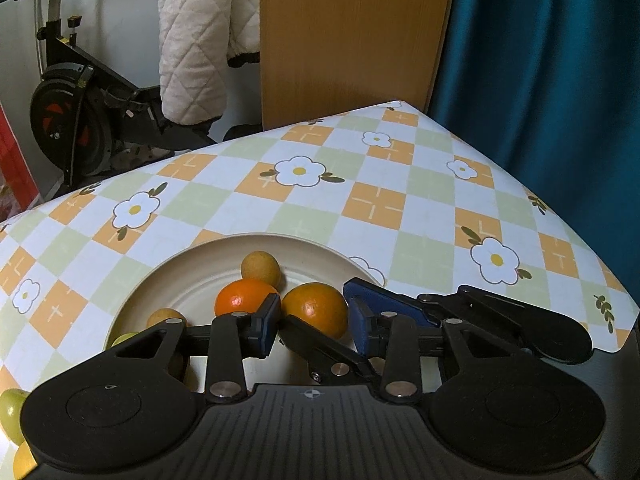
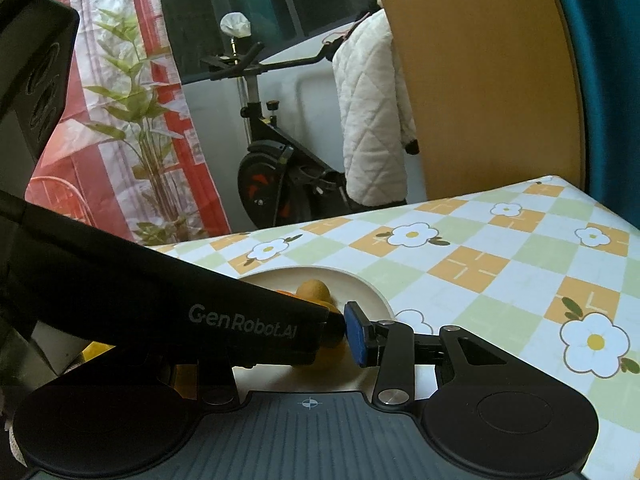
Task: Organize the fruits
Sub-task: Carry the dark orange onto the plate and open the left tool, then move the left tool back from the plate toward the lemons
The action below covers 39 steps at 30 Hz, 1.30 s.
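Note:
A cream plate [image 1: 280,242] on the checked tablecloth holds a bright orange [image 1: 240,298], a duller orange [image 1: 316,308], a yellow round fruit [image 1: 260,268] and smaller yellow and green fruits at its left. My right gripper [image 2: 308,336] reaches in from the right. Its blue pad [image 2: 358,334] rests against the duller orange [image 2: 334,354], and its other finger [image 1: 320,352] crosses the fruit's near side. My left gripper [image 1: 314,308] has a pad close on each side of the same orange, but contact is unclear. The left tool's black casing [image 2: 200,304] hides the right gripper's left pad.
A green fruit [image 1: 10,408] and a yellow one [image 1: 22,460] lie off the plate at lower left. The table [image 1: 400,200] ends in a far corner. Behind it are a wooden panel [image 1: 348,40], a teal curtain [image 1: 540,80], a hanging quilted coat [image 1: 196,40] and an exercise bike [image 1: 80,112].

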Motion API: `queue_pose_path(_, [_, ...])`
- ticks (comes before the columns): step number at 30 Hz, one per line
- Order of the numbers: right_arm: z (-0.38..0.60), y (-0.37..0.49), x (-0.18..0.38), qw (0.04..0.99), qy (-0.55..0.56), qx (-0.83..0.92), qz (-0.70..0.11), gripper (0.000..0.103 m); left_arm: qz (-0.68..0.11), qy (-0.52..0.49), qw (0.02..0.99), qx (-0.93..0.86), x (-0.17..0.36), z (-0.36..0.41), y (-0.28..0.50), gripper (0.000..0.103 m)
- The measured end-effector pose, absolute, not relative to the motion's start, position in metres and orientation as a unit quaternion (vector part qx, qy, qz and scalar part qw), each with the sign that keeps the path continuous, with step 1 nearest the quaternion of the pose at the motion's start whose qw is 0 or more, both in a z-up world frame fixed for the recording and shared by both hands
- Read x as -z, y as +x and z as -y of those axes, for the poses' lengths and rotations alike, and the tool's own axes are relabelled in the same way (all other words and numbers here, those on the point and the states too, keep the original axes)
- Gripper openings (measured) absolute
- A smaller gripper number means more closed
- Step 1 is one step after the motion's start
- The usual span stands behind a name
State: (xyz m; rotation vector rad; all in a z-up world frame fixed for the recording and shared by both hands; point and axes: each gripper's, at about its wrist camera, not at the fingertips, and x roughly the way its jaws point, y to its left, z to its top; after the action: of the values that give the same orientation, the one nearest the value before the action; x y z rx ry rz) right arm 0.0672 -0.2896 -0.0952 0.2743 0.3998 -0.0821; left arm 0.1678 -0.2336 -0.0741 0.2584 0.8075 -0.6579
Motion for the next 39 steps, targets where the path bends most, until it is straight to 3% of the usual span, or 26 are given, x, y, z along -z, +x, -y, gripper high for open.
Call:
queue_pose_path(15, [0.290,0.067,0.095,0.968,0.138,0.046,-0.202,0.041,-0.390,0.130,0.860,0.302,0.073,0.236,0.169,0.042])
queue_pose_path(16, [0.290,0.067,0.095,0.969,0.138,0.046,-0.202,0.043,-0.390,0.129,0.860,0.301,0.073,0.236,0.169,0.046])
queue_pose_path(26, [0.288,0.064,0.094,0.970,0.136,0.046,-0.197,0.063,-0.380,0.130,0.871,0.285,0.062,0.231,0.165,0.048])
queue_pose_path(28, [0.287,0.063,0.093,0.970,0.133,0.045,-0.197,0.070,-0.380,0.129,0.873,0.278,0.059,0.227,0.162,0.056])
queue_pose_path(39, [0.277,0.048,0.086,0.972,0.119,0.036,-0.198,0.076,-0.364,0.138,0.885,0.256,0.042,0.206,0.144,0.061])
